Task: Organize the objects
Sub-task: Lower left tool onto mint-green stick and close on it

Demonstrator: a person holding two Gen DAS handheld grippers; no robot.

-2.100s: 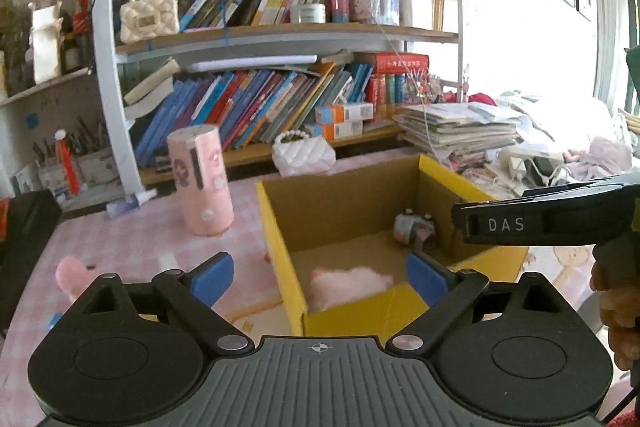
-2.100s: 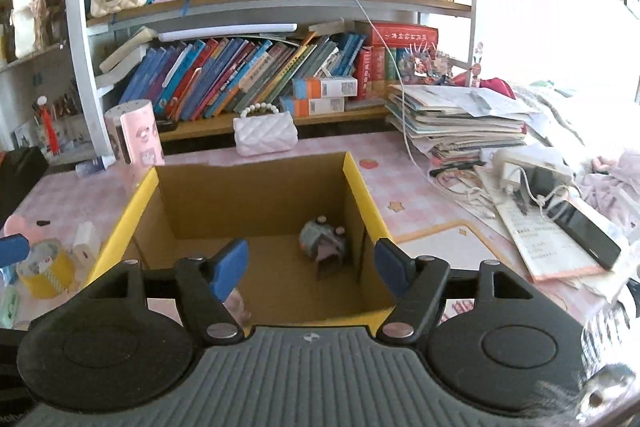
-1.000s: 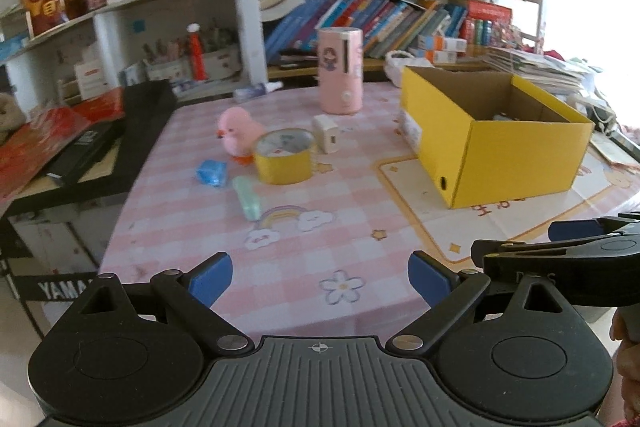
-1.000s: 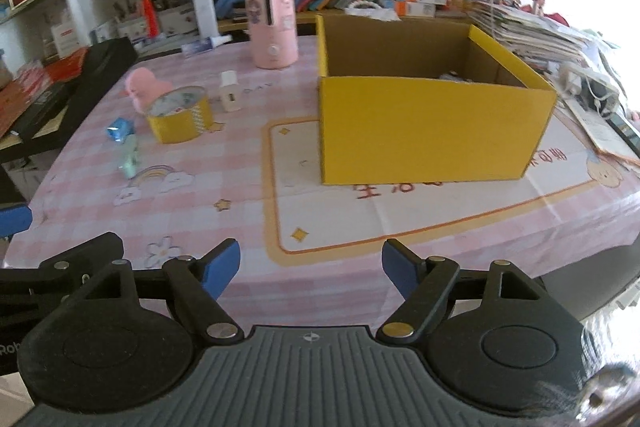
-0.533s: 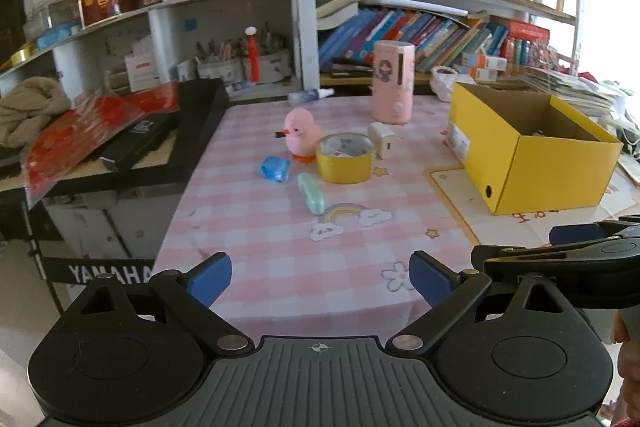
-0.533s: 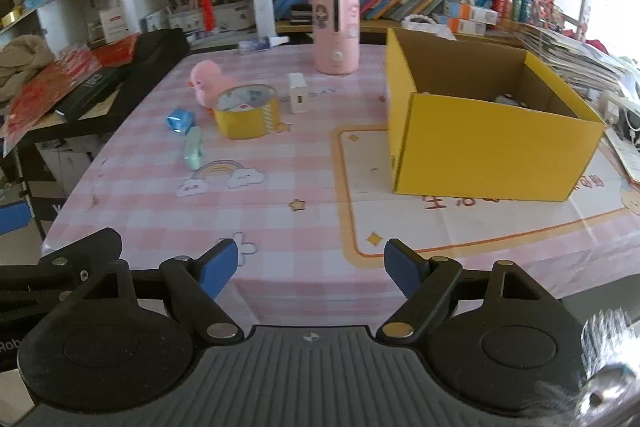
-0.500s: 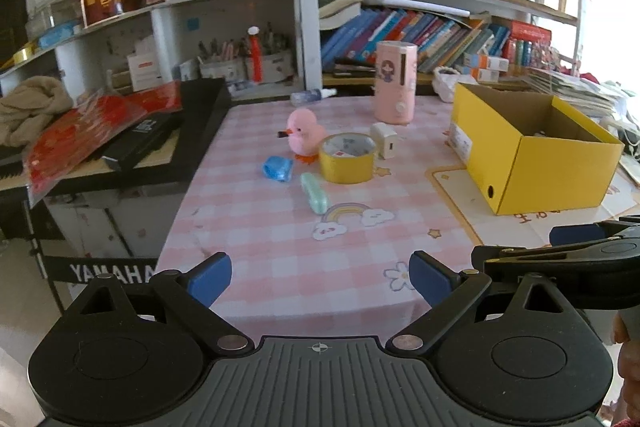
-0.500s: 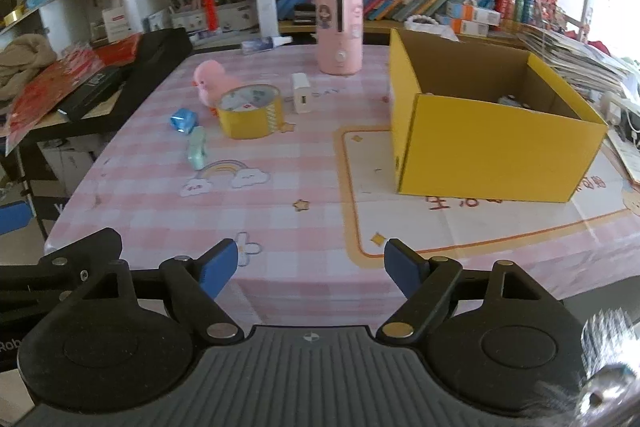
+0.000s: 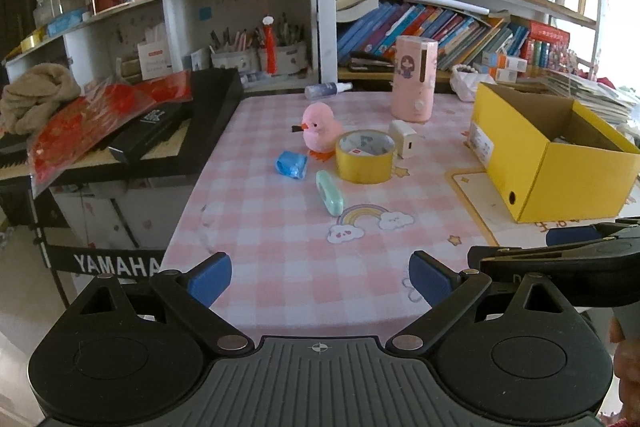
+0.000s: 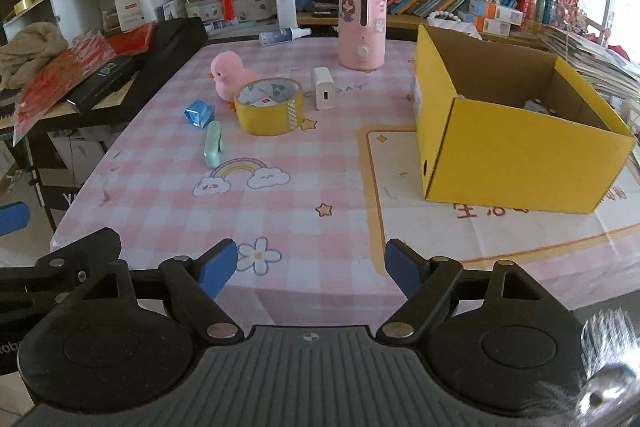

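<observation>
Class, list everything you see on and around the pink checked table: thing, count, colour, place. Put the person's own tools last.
Box: 1, yellow cardboard, table's right.
Tape roll: 1, yellow, left of centre.
Duck toy: 1, pink, behind the tape.
Charger plug: 1, white, right of the tape.
Wrapped packet: 1, blue, left of the tape.
Correction tape: 1, mint green, nearer than the packet.
Humidifier: 1, pink, table's far edge.
Spray bottle: 1, clear, far edge.
Keyboard: 1, black, left of table.
Left claw: open, empty.
Right claw: open, empty.
</observation>
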